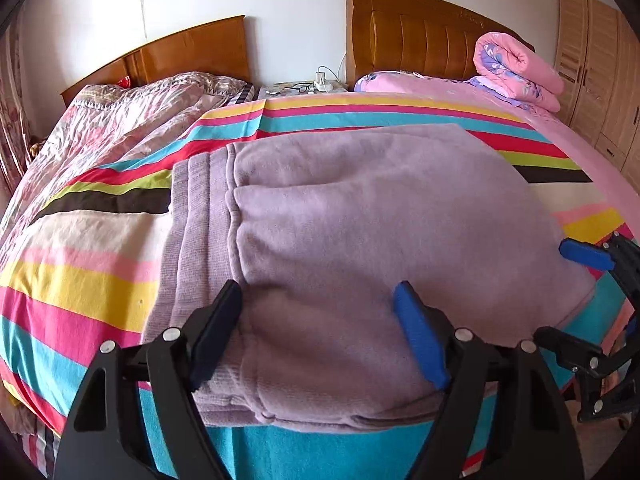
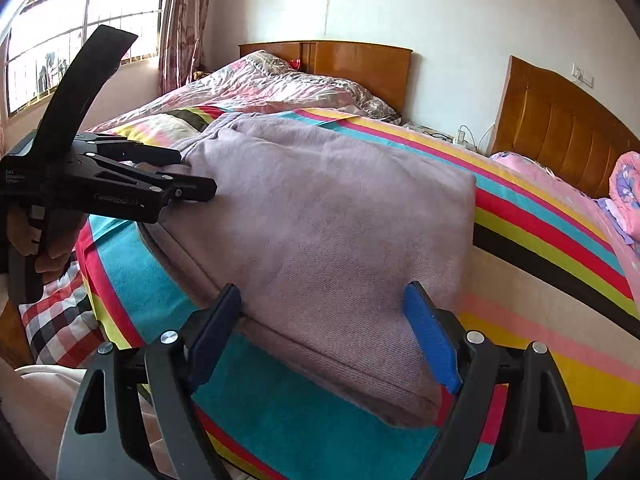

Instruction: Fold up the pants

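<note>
Lying folded into a thick rectangular stack, the lilac pants (image 1: 360,240) rest on the striped sheet (image 1: 80,280) near the front edge of the bed, the ribbed waistband layers turned to the left in the left wrist view. The left claw (image 1: 318,336) hovers over the stack's near edge with its jaws spread wide, one dark pad and one blue pad on either side of a swell of fabric, and neither pad pinches it. The right claw (image 2: 322,340) stands open in the same way over the stack's near right corner; nothing is gripped. In the right wrist view the left claw (image 2: 196,178) shows from the side at the stack's left end, with a person's hand (image 2: 48,256) on its handle. Beyond the pants, a floral quilt (image 1: 120,120) covers the far left of the bed, a rolled pink blanket (image 1: 516,68) lies at the far right, and two wooden headboards (image 1: 416,32) stand against the white wall.
</note>
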Tool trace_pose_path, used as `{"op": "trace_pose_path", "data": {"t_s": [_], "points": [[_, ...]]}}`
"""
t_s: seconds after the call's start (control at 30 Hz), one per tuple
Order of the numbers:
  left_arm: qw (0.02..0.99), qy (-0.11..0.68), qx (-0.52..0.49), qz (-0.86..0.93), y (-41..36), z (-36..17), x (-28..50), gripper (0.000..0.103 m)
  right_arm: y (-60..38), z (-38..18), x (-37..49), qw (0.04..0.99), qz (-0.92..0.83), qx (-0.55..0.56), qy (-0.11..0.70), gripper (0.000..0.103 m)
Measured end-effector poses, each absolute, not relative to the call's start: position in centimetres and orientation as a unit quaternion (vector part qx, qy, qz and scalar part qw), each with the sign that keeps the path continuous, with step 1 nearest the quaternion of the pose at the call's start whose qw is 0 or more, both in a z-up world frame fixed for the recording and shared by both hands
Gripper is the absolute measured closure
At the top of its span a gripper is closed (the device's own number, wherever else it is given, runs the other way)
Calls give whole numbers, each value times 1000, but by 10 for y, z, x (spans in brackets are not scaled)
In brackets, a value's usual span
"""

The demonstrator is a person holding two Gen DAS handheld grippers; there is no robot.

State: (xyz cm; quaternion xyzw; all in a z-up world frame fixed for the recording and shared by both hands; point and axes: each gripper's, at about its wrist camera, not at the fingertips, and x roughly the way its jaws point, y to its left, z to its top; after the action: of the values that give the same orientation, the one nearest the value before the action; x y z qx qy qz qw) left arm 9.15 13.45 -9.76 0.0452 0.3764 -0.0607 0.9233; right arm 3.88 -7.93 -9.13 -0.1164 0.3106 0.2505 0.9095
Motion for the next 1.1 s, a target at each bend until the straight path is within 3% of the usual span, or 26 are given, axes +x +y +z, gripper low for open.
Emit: {"op": "trace_pose_path", "data": {"t_s": [0.37,0.53,0.67,0.9,1.1], "points": [[931,359,47,-55,132,-108,87,22,-83,-90,41,906,261,-102,319,20],[932,356,46,-56,133,-108,87,22,-102,-55,59,886,311,-83,333,20],[934,350,45,-57,134,-109,86,22,-110,-37,112,887,309,-54,338,19],[933,349,44,-69,138,-109,83,22,-77,-67,221,858,297,-77,413,19],[935,345,45,-71,138,-109,81,22,-79,-62,275,862,277,-11,424,18]]}}
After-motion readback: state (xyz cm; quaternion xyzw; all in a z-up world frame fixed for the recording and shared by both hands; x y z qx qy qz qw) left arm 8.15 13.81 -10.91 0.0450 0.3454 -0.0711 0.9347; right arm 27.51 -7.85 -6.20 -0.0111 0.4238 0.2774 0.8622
